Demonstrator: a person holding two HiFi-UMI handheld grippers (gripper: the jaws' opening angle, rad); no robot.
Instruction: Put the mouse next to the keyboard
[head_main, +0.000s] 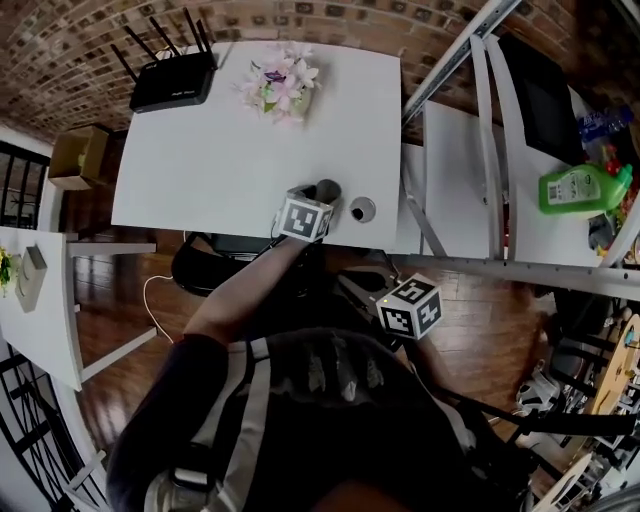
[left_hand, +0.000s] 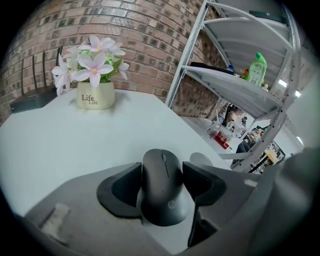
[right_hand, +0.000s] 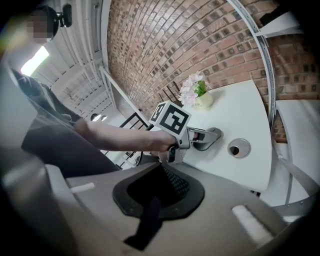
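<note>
1. Mouse (left_hand: 162, 195) is clamped in your left gripper (left_hand: 162, 167), one jaw on each flank, at the near edge of the white table (head_main: 220, 150). Can't tell whether it sits on the top or just off it.
2. Its long axis runs 12–6, straight along the gripper's own line. The wheel end points to 12, away from you, and the logo end sits at 6, deep between the jaws.
3. Right gripper (right_hand: 160, 192) has its jaws together with nothing in them. It's held back by your body, well apart from the mouse, so left is the working hand.
4. Keyboard shows in no view, so the target direction is unknown. Find it before you travel.
5. Landmarks from the mouse in the left gripper view: cable grommet (left_hand: 200, 159) just beside at 1, flower pot (left_hand: 95, 95) far off at 11, router (left_hand: 32, 100) at 10.
6. My read: the grip looks square, so the next move is a carry and set-down, likely with no regrip.
</note>
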